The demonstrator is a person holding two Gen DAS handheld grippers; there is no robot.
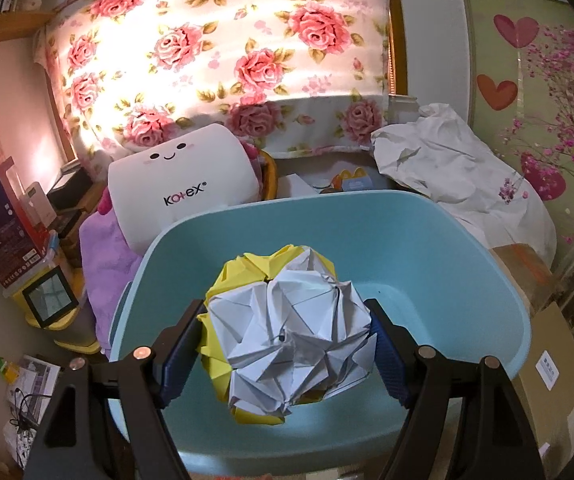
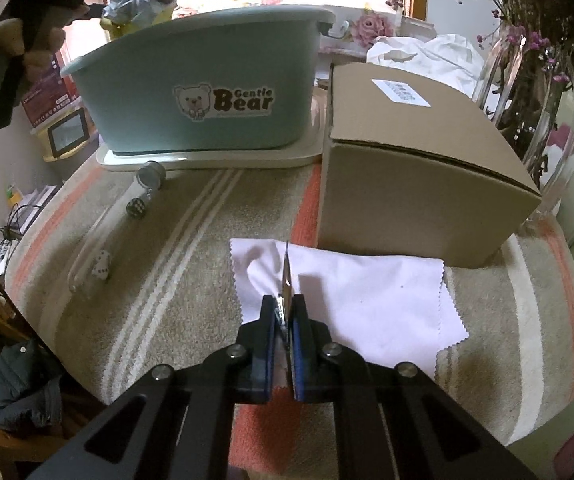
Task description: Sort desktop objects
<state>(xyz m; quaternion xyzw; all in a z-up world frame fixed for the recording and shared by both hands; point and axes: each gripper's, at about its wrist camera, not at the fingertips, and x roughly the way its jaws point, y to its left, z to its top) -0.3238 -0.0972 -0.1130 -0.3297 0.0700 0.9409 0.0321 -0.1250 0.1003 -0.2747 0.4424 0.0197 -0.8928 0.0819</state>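
Observation:
A folded paper ball (image 1: 299, 328), white with yellow, sits between the jaws of my left gripper (image 1: 285, 310), whose pads press its two sides. It hangs over the inside of the light blue tub (image 1: 467, 232). The right wrist view shows that tub (image 2: 147, 80) at the back left, marked "Gentle Bear", with the ball (image 2: 135, 12) above its rim. My right gripper (image 2: 285, 304) is shut on a thin flat object (image 2: 287, 272), seen edge-on. It stands over a white cloth (image 2: 367, 300) with zigzag edges that lies on the striped table mat.
A closed cardboard box (image 2: 407, 184) stands right behind the cloth, with a glass vase (image 2: 547, 120) of purple flowers beside it. On the mat's left lie a white die (image 2: 101, 269), a dark die (image 2: 135, 207), a metal cylinder (image 2: 151, 174) and a clear tube (image 2: 87, 252). Behind the tub sits a white pillow (image 1: 183, 180).

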